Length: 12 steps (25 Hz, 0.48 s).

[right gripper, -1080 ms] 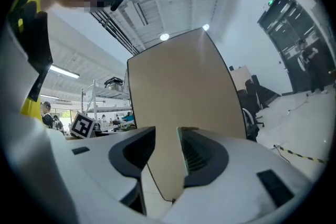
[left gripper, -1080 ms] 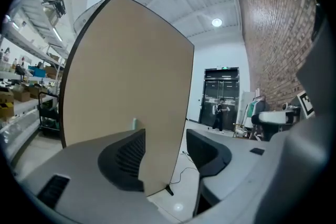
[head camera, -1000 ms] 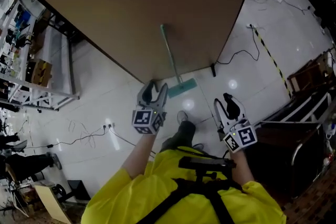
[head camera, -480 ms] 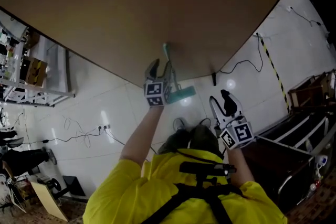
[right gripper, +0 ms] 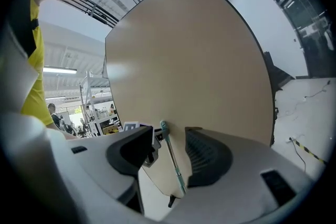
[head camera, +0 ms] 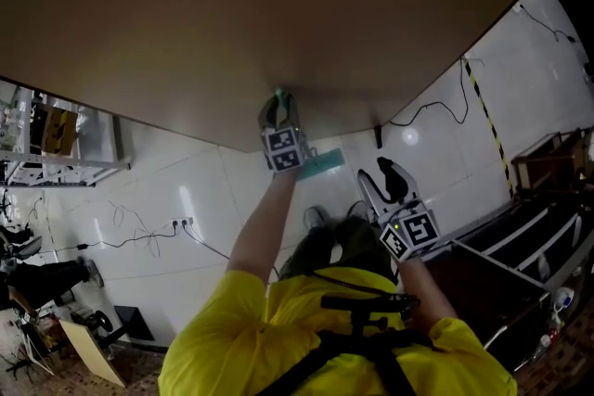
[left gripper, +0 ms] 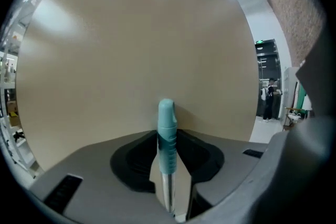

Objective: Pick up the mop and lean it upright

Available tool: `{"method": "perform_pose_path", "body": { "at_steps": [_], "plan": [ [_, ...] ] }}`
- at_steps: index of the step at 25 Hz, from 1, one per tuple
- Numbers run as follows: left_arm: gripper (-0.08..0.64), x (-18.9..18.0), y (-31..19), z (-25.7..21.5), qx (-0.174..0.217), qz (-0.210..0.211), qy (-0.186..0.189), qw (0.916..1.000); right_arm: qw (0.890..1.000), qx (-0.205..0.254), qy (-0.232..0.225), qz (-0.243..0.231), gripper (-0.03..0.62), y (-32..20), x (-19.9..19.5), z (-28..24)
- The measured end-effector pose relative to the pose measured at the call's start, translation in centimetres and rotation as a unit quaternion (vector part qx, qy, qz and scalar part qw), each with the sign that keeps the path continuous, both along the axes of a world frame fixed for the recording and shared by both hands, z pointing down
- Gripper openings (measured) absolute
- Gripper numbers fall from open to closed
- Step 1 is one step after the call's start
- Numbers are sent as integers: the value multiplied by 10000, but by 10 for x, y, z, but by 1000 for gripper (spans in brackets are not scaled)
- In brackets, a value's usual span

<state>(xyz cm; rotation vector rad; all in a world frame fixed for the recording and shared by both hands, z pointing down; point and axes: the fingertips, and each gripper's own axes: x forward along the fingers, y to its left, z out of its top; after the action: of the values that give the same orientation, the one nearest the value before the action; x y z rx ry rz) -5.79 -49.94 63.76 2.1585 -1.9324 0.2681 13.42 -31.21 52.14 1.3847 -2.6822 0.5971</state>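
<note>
The mop leans against a big tan board (head camera: 278,5). Its teal head (head camera: 322,164) rests on the white floor and its handle runs up the board. In the head view my left gripper (head camera: 278,103) is raised to the handle's top end. In the left gripper view the teal grip (left gripper: 167,131) stands between the closing jaws of the left gripper (left gripper: 172,140), with a slim gap on each side. My right gripper (head camera: 379,178) hangs open and empty, lower and to the right. In the right gripper view the right gripper (right gripper: 169,150) frames the distant handle (right gripper: 173,160).
Cables (head camera: 139,241) trail over the white tiled floor, with a socket strip by them. Yellow-black tape (head camera: 487,121) runs at the right, above dark furniture (head camera: 520,236). Shelving (head camera: 56,139) stands at the left. A person (left gripper: 270,97) stands far off beside the board.
My left gripper has gone up from near the mop head to the top of the handle, and its jaws have narrowed round the grip. The right gripper has shifted slightly left.
</note>
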Motion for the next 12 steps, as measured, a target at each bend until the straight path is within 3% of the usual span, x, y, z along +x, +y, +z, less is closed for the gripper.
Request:
{"method": "perform_pose_path", "body": {
  "at_steps": [2,5,12],
  "plan": [
    [107,-2,-1,-1,124,-124,-107,9998,9999,-31,40,93,206,-2,3,3],
    [104,-2,6,-6,170,33,-74,9998,9998,-25,38,177,206,0,3,4],
    [101,-2,87,-44,387,535,27,9978,9993,176,129,309,206,8,5,-13]
  ]
}}
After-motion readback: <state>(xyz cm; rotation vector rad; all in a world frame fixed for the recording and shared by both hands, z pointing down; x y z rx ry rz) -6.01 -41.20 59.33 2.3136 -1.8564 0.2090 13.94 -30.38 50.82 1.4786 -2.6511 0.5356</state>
